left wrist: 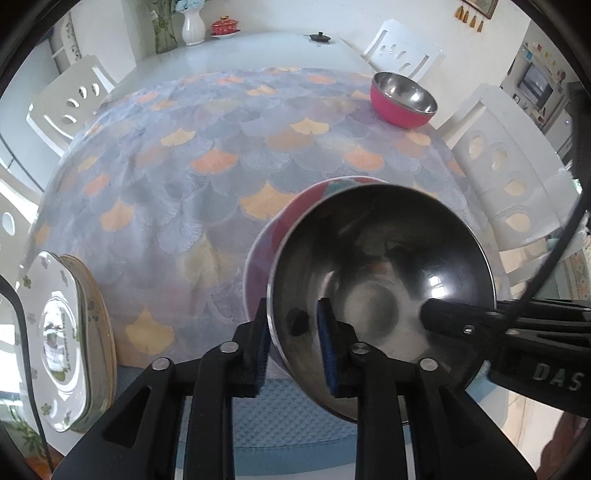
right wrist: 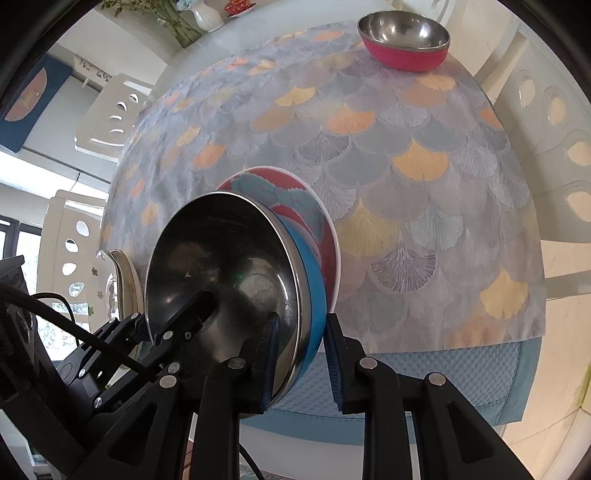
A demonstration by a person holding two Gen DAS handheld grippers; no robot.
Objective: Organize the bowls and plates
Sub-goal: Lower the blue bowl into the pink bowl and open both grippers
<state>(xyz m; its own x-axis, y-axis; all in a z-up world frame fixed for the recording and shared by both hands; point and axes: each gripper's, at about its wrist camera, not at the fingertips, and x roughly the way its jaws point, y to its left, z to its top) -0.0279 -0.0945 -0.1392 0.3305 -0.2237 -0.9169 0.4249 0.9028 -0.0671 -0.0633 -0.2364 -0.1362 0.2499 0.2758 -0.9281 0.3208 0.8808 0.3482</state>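
Observation:
A steel bowl with a blue outside [left wrist: 388,258] [right wrist: 221,251] sits over a red and teal patterned plate [left wrist: 291,218] [right wrist: 280,192] near the table's front edge and hides most of it. My left gripper [left wrist: 293,317] straddles the bowl's near rim, one pad outside and one inside. A gap shows at the inner pad, so it is open. My right gripper [right wrist: 303,328] has its pads on both sides of the bowl's opposite wall, shut on it. A pink bowl with a steel inside [left wrist: 399,110] [right wrist: 406,55] stands far off at the back right.
A stack of white flowered plates [left wrist: 55,332] [right wrist: 114,273] lies at the left edge of the patterned tablecloth [left wrist: 221,166]. A blue mat [left wrist: 295,417] [right wrist: 443,376] lies along the near edge. White chairs [left wrist: 509,177] ring the table. A vase [left wrist: 192,26] and a red lidded cup [left wrist: 224,26] stand at the far end.

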